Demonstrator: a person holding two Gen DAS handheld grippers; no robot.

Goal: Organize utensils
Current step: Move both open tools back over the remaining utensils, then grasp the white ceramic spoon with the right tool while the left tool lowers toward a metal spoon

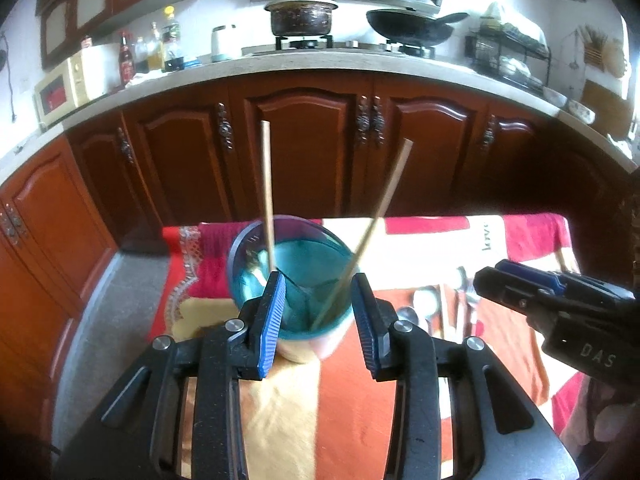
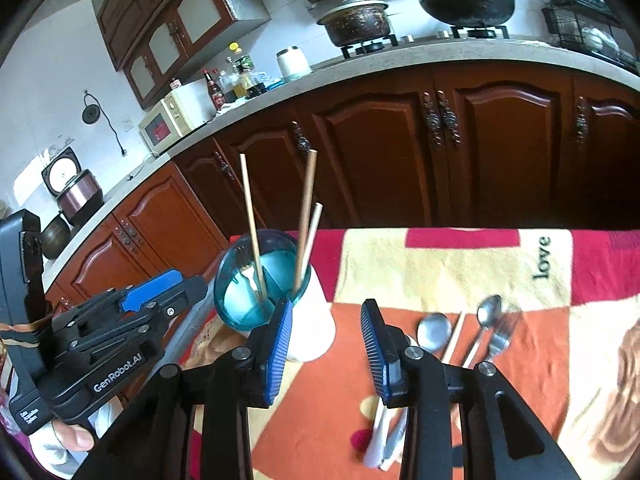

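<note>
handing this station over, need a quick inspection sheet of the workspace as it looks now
surface: table under a patchwork cloth in red, orange and cream.
job's things: teal-rimmed holder upright with three chopsticks standing in it; spoons, a fork and one chopstick lie loose on the cloth to its right; white-handled pieces lie nearer the camera.
clutter: nothing seen on the cloth beyond the utensils.
grippers: left gripper open, fingers either side of the holder, nothing held; right gripper open and empty.
cables: a black cord on the wall by the microwave.
surroundings: counter with bottles, pot, wok, dish rack; brown cabinets.
</note>
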